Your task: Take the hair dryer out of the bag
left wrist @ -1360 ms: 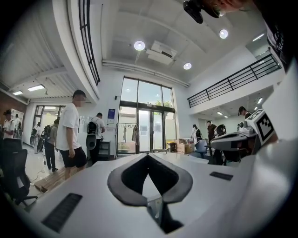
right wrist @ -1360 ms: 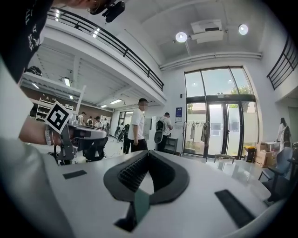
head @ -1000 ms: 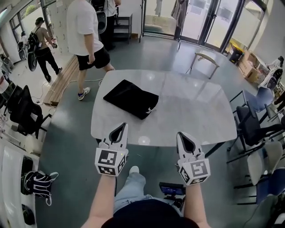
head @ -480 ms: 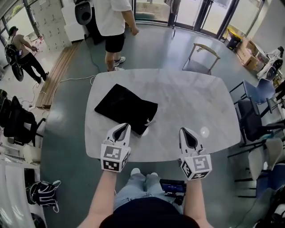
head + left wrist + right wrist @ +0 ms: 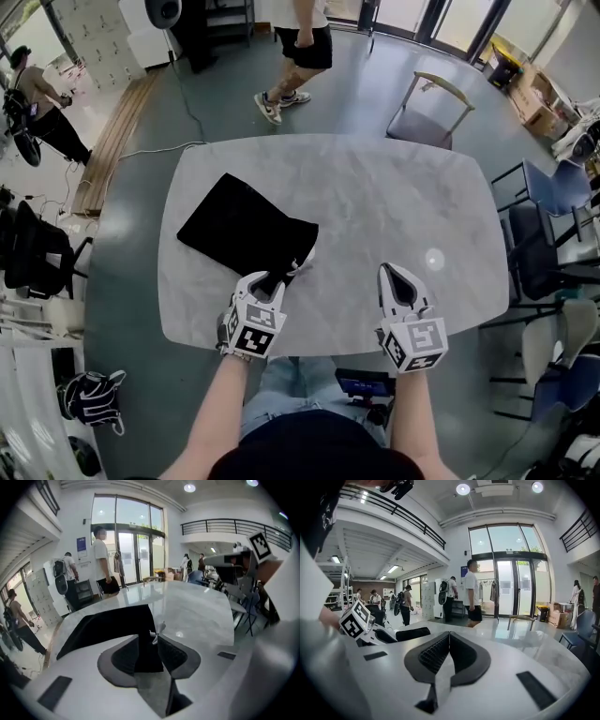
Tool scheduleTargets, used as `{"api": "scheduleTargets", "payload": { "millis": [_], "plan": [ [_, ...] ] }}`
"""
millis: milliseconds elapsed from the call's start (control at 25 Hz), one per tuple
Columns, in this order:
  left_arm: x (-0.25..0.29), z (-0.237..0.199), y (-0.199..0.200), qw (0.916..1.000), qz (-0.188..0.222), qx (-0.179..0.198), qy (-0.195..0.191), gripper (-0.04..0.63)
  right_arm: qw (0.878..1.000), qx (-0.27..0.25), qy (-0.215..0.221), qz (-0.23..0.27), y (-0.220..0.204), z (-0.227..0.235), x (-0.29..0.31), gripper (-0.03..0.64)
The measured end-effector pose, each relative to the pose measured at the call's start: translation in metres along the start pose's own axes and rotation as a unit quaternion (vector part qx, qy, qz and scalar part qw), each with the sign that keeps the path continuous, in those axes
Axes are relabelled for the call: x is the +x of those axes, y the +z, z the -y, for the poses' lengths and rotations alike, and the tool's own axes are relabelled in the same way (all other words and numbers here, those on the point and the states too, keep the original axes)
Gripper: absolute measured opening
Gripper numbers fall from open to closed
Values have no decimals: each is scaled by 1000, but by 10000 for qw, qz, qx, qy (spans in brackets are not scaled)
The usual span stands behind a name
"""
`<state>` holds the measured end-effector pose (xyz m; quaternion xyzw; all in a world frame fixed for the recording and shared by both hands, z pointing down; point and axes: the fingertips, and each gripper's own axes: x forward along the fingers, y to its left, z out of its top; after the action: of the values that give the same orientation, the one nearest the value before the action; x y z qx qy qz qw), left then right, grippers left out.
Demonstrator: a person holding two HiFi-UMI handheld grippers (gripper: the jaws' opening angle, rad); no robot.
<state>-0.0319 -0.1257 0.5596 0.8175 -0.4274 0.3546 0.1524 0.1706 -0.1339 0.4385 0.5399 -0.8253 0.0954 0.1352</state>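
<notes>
Left gripper view is showing the left gripper (image 5: 149, 640), jaws just opening, straddling a limp cloth corner of the bag (image 5: 108, 623), seemingly unpinched; a good pinching spot.

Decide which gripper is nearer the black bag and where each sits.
Left. The left gripper is at the near corner of the black bag, jaws just opening, that corner between them. The right gripper, shut, is well off to the bag's right.

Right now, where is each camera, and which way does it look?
Head view: on the person's head, looking down at table, bag, both forearms.
Left gripper view: on the left gripper, facing the bag's corner between jaws just opening.
Right gripper view: on the right gripper, facing across the table, jaws shut.
Shared: all show the bag.
</notes>
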Motion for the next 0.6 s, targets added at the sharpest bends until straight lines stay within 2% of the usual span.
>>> {"api": "scheduleTargets", "payload": {
  "millis": [120,240,360,440,520,560,600],
  "plan": [
    [21,7,-14,9982,-543,254,1,133,9999,-23,85,-136,-8,6,10,25],
    [37,9,-24,9923,-1037,651,162,147,9995,45,78,-301,-21,15,10,25],
    [49,10,-34,9782,-1590,1251,462,149,9989,197,31,-429,-33,29,7,25],
    [54,11,-43,9678,-1944,1495,563,147,9985,271,19,-470,-39,36,7,25],
    [57,9,-49,9622,-2149,1536,660,146,9984,296,37,-472,-40,38,10,25],
    [57,7,-49,9617,-2182,1491,733,118,9985,298,54,-463,-40,37,13,25],
    [57,4,-49,9624,-2181,1411,795,61,9985,299,76,-451,-39,36,16,25]
  ]
}}
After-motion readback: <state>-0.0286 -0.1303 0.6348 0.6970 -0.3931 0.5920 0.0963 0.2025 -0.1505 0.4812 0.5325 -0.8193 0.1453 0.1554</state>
